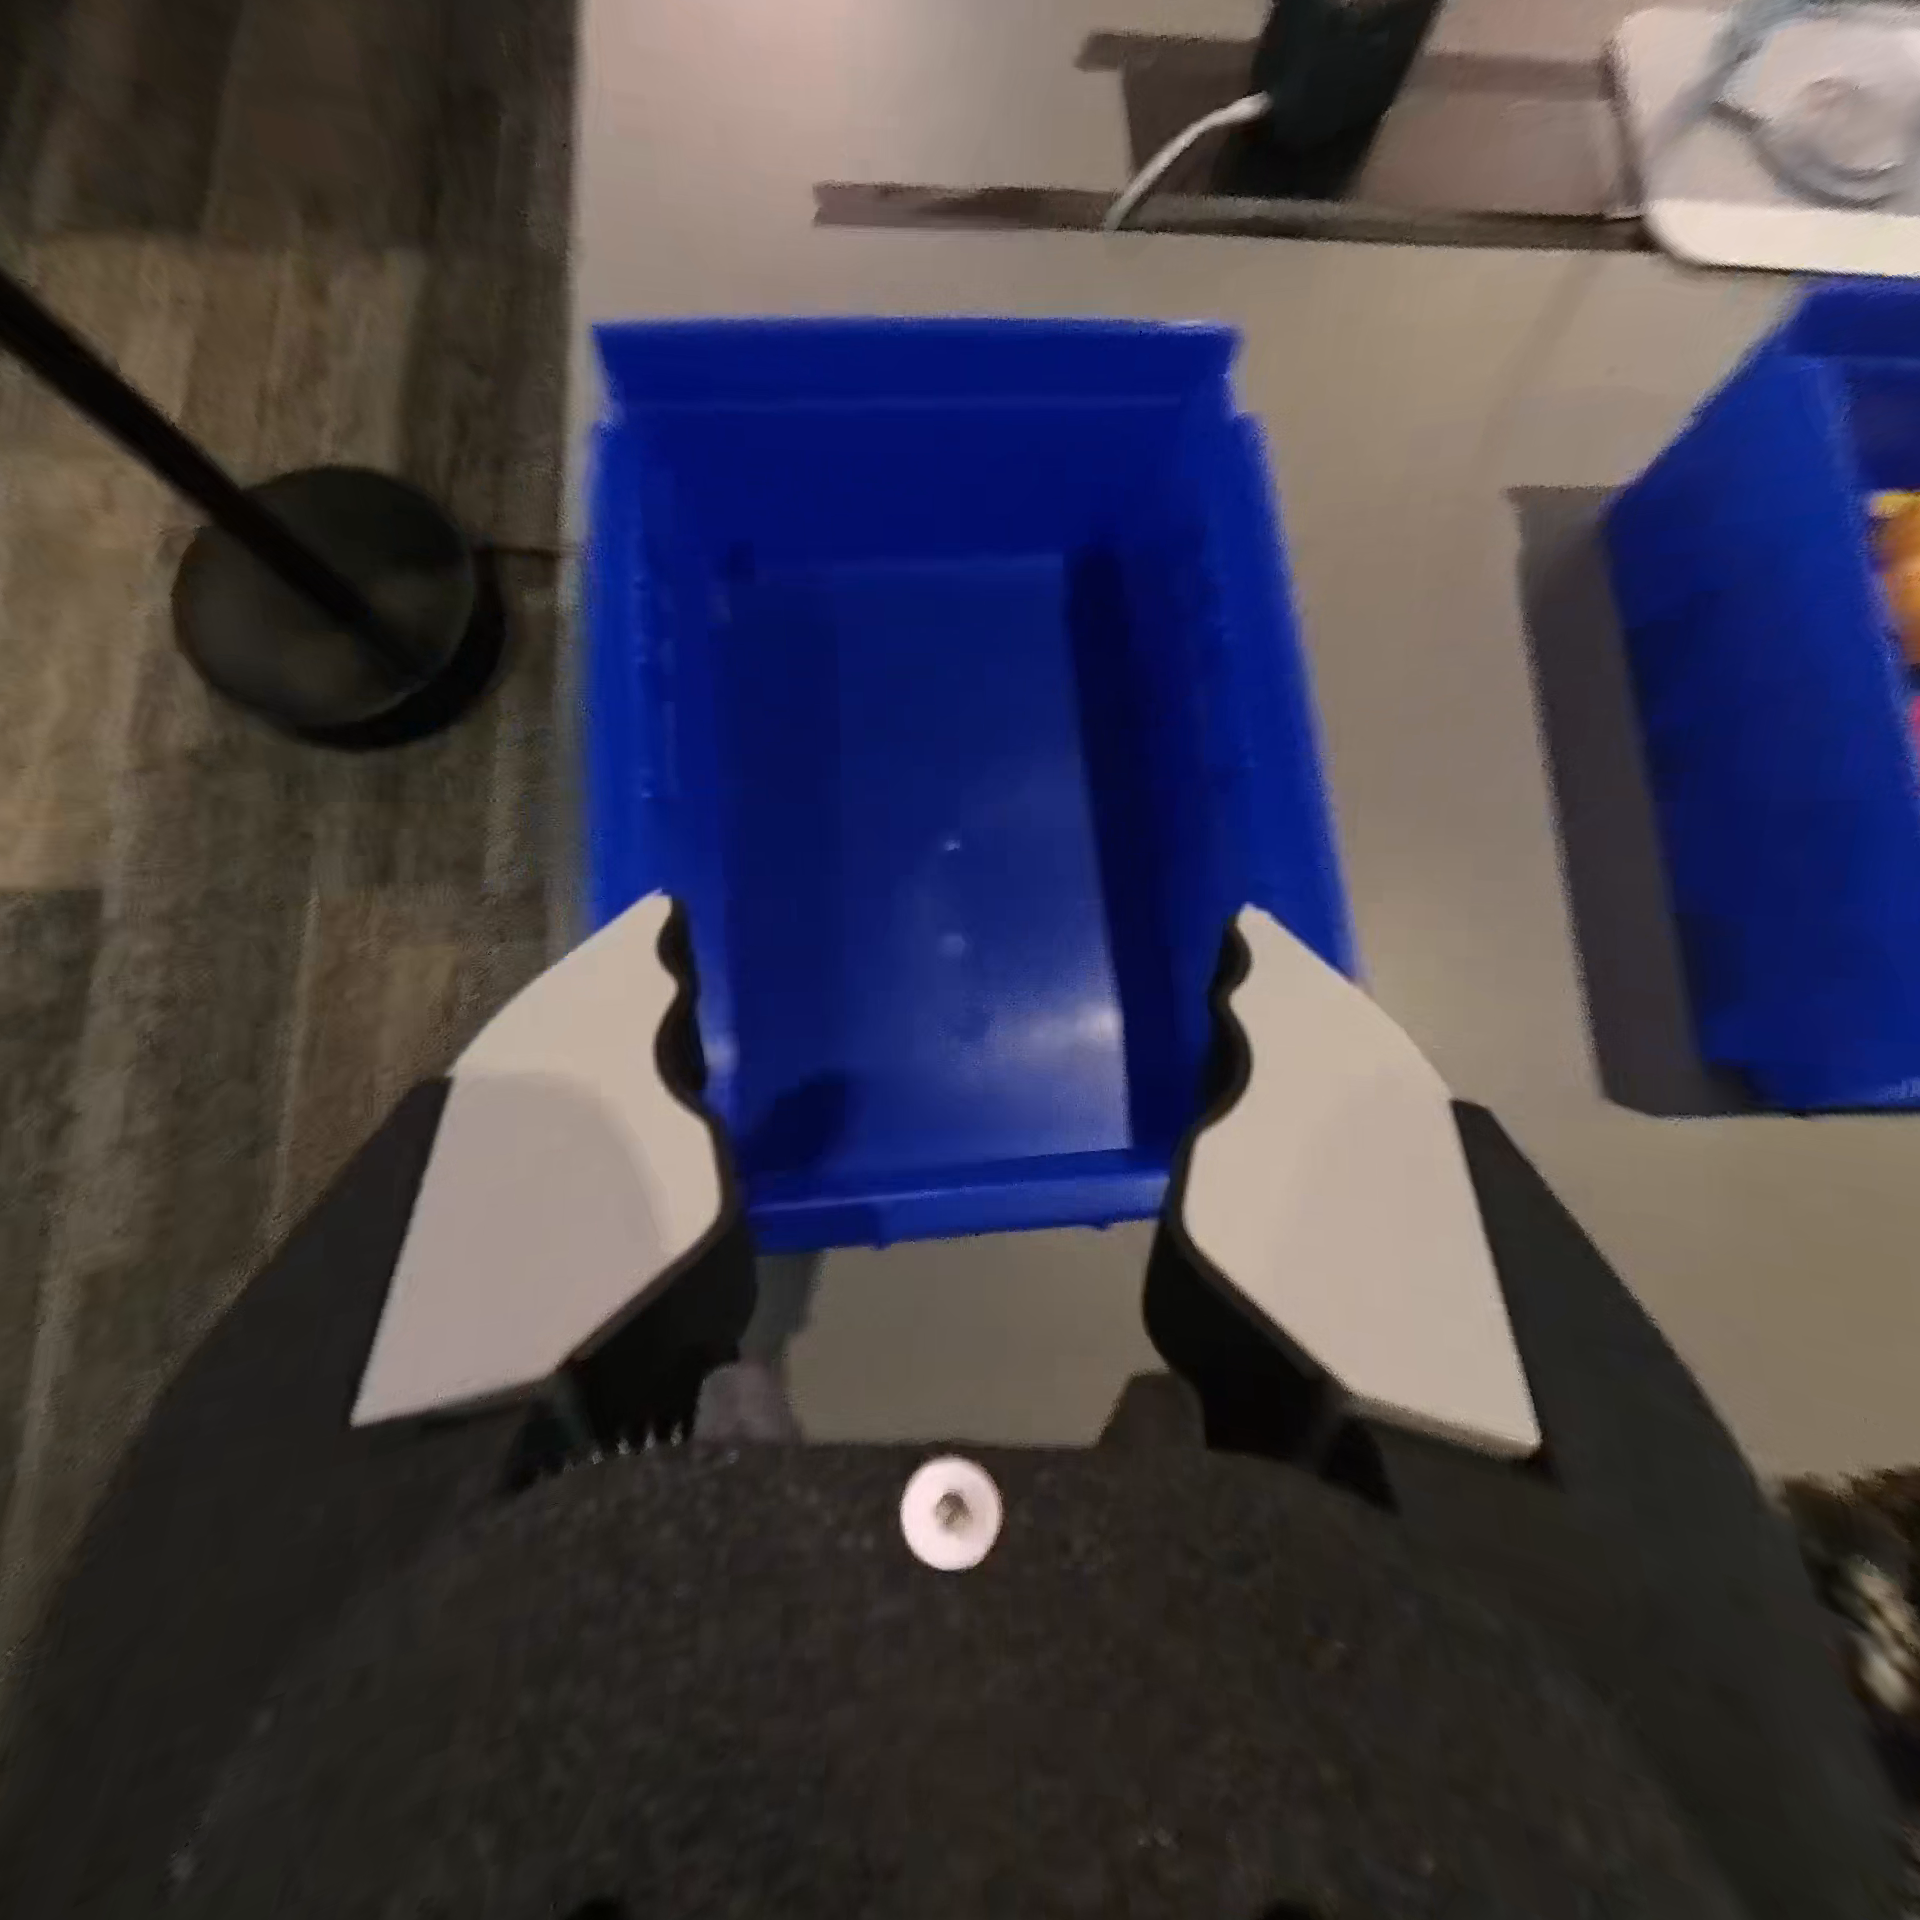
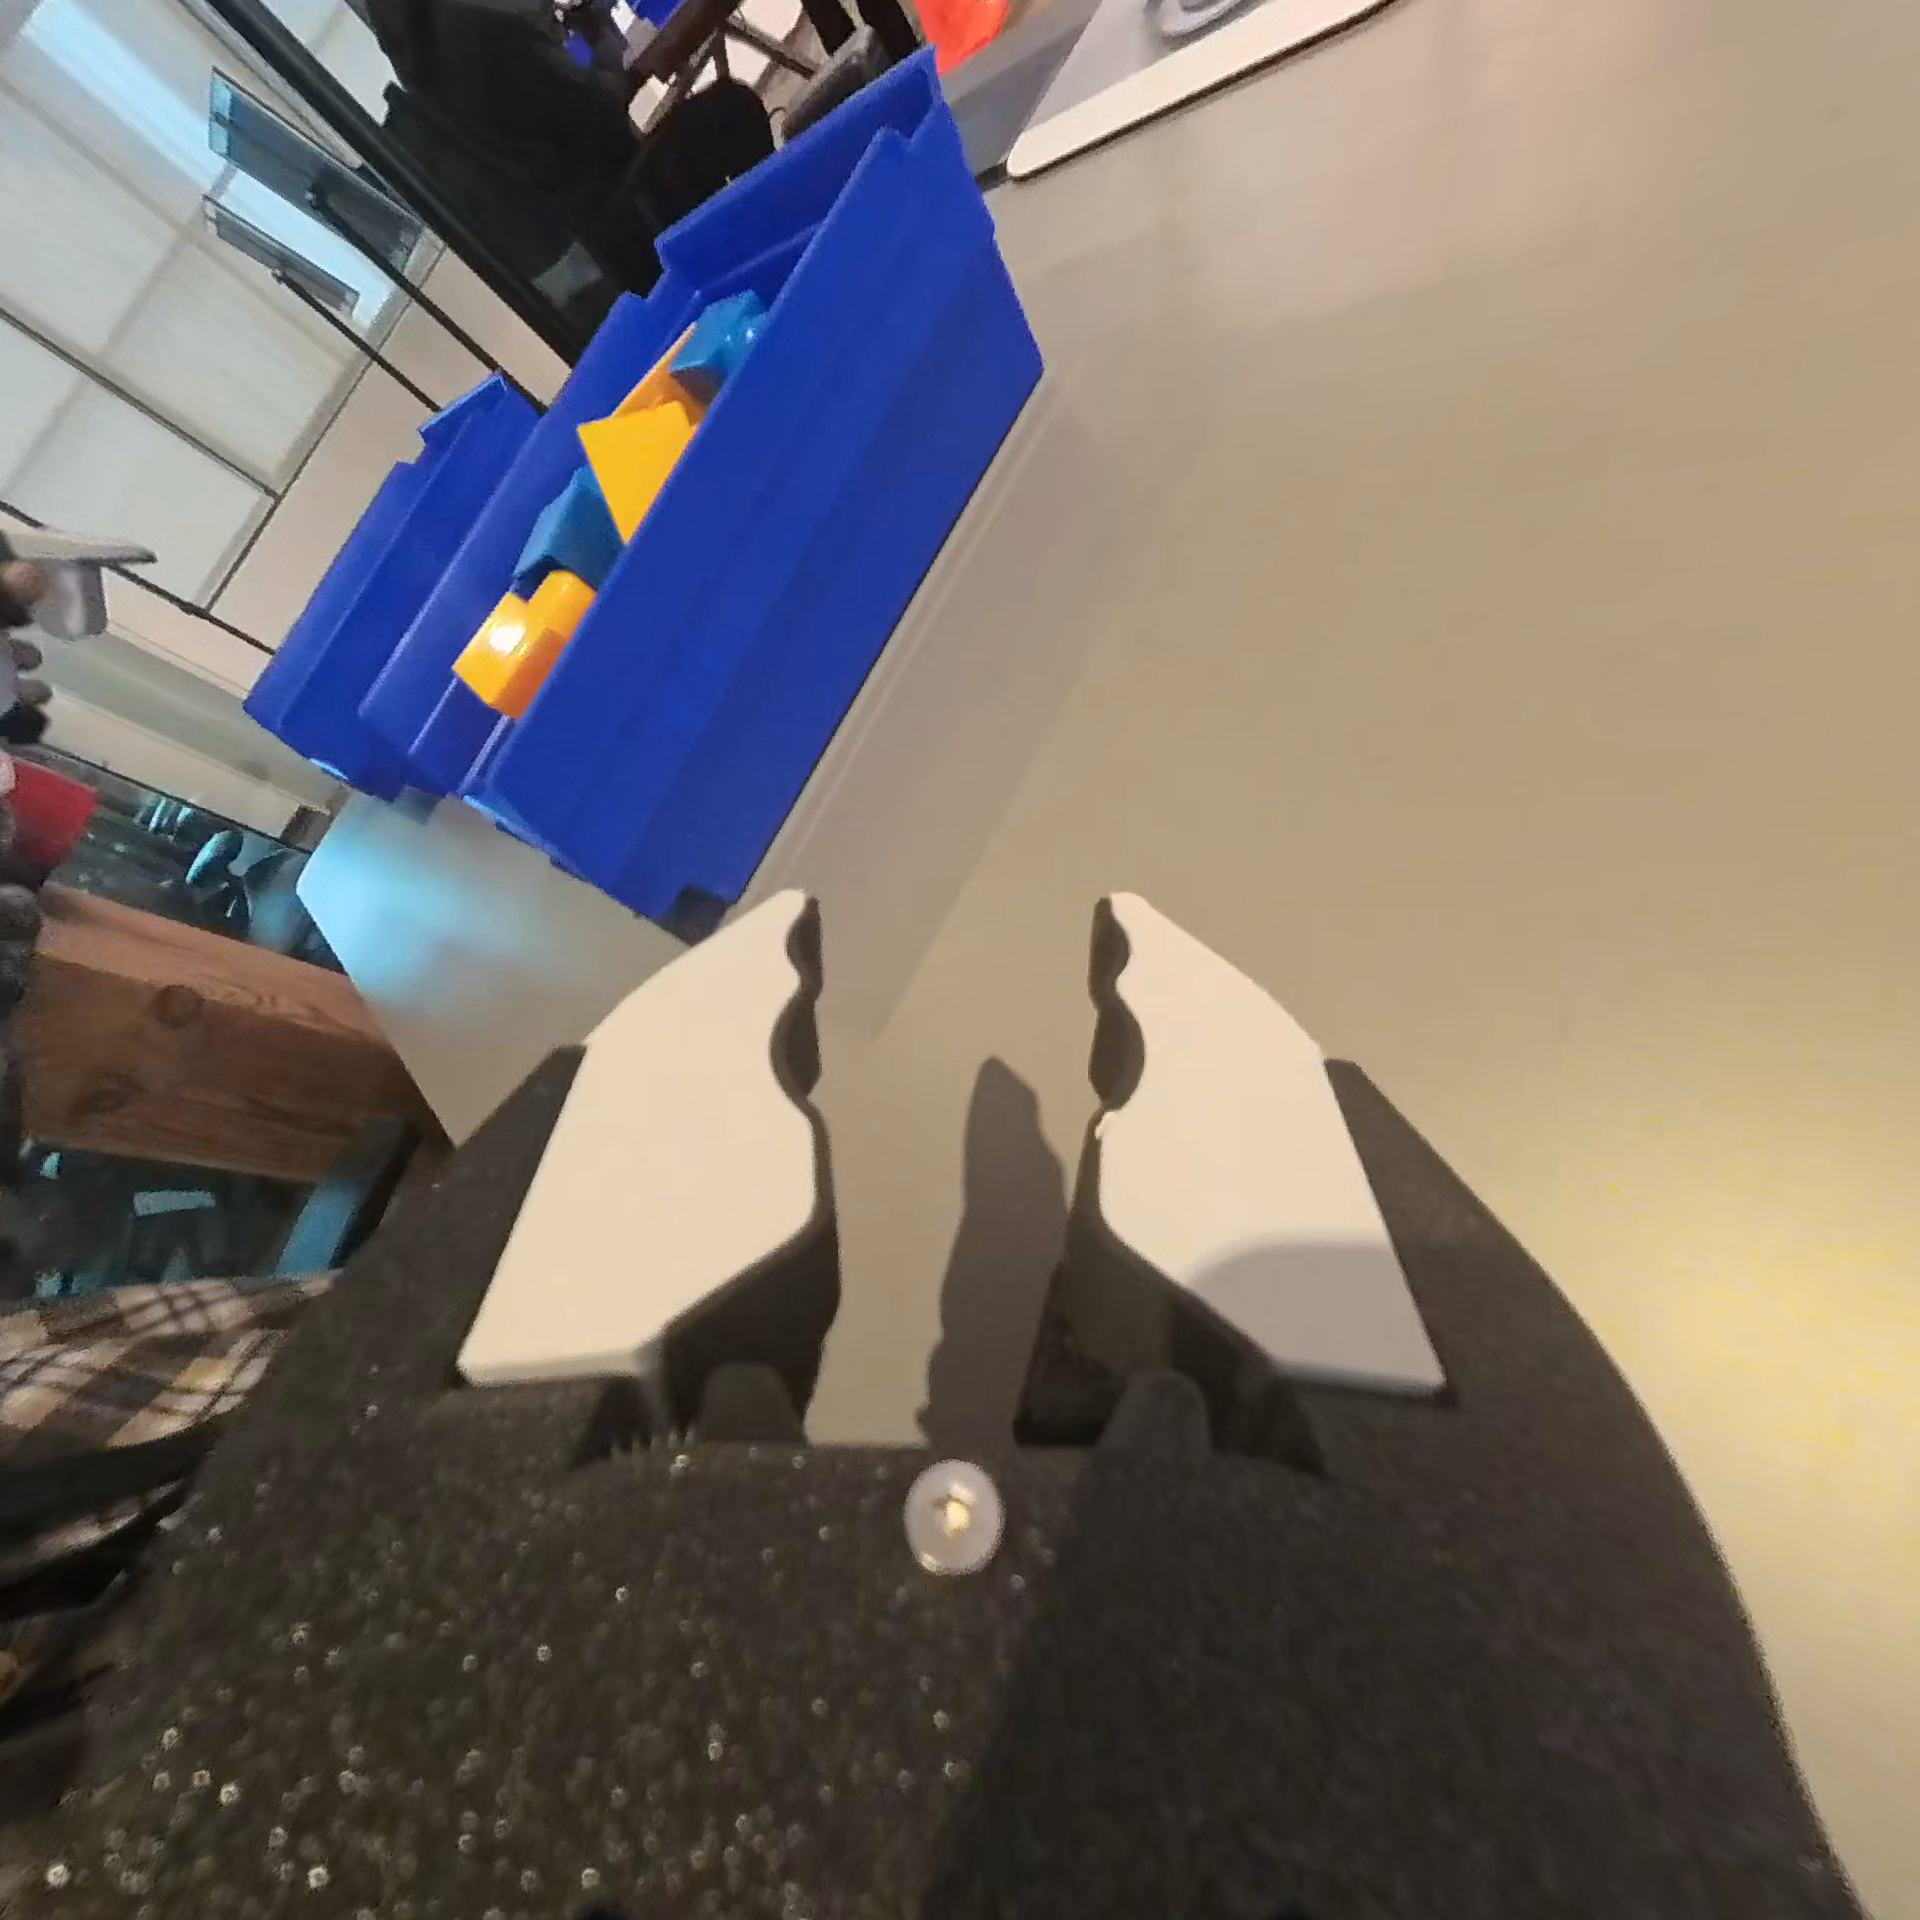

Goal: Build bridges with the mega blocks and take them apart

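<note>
Blocks (image 2: 613,509) lie in a bin (image 2: 790,582) beyond the empty, parted right gripper (image 2: 956,925).

Yellow and light-blue mega blocks (image 2: 623,488) jumbled inside blue bin (image 2: 790,582).

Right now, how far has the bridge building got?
No bridge shows on the table. The blocks lie in one blue bin; the other bin looks empty. In hand: nothing; the left gripper and right gripper are open. Whether building is ahead or finished, I cannot tell.
</note>
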